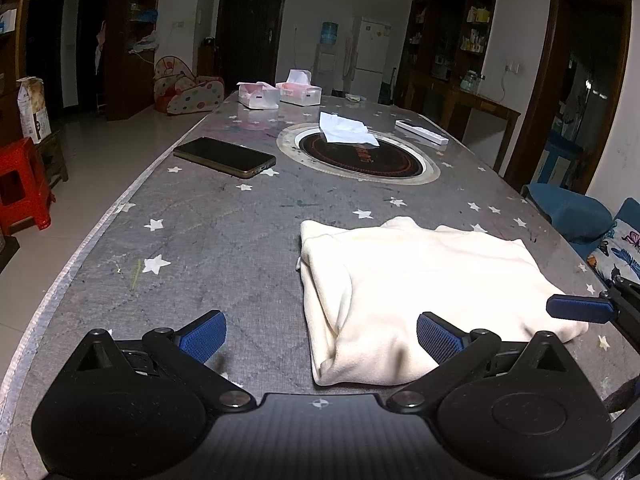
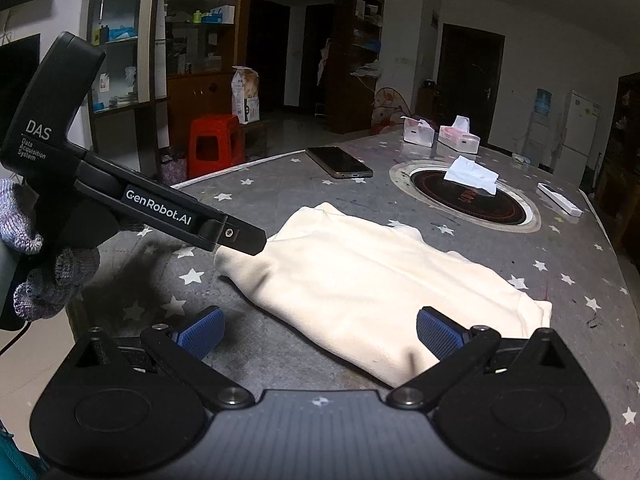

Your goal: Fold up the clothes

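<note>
A cream garment lies folded into a rectangle on the grey star-patterned table. My left gripper is open and empty, hovering just before the garment's near left corner, its right pad over the cloth. My right gripper is open and empty at the garment's near edge. In the right wrist view the left gripper's body reaches in from the left, its tip at the garment's left corner. One blue finger of the right gripper shows at the garment's right edge in the left wrist view.
A phone lies on the table's left side. A round inset burner has a white tissue on it. Two tissue boxes and a white strip sit farther back. A red stool stands left of the table.
</note>
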Action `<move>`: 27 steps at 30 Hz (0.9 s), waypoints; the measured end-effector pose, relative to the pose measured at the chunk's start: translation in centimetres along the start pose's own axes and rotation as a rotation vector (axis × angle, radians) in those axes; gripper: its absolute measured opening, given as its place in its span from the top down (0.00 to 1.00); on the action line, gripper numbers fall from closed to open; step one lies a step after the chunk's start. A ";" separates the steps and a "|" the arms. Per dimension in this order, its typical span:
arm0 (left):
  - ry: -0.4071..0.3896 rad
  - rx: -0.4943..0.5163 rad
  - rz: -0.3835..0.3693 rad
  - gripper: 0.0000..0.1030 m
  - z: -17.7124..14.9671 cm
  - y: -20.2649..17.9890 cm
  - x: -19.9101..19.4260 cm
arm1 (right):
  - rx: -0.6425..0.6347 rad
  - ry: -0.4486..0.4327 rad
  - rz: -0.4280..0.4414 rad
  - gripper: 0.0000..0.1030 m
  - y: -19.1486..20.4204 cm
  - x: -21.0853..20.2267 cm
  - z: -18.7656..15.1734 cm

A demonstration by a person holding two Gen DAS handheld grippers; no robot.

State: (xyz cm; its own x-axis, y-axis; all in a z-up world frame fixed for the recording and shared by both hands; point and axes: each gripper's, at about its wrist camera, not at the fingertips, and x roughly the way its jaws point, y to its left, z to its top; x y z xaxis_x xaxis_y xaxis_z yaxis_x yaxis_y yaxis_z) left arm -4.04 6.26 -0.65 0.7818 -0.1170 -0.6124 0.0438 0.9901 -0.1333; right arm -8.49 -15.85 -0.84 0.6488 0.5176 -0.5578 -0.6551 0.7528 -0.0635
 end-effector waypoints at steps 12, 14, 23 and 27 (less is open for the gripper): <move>0.000 -0.003 -0.007 0.00 0.0 0.0 -0.1 | 0.024 0.010 -0.009 0.00 0.3 0.3 0.3; -0.001 -0.003 -0.009 0.00 0.0 0.0 -0.1 | 0.025 0.012 -0.011 0.00 0.4 0.4 0.3; -0.002 -0.001 -0.014 0.00 0.0 -0.2 -0.2 | 0.030 0.016 -0.019 0.00 0.6 0.4 0.3; -0.003 0.000 -0.017 0.00 0.1 -0.3 -0.4 | 0.032 0.013 -0.023 0.00 0.6 0.4 0.4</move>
State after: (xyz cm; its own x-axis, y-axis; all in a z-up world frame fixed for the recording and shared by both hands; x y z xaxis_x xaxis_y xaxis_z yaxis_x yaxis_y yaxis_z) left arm -4.31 6.01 -0.33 0.7830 -0.1334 -0.6075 0.0570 0.9880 -0.1434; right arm -8.47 -15.04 -0.76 0.6585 0.4946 -0.5673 -0.6271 0.7773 -0.0502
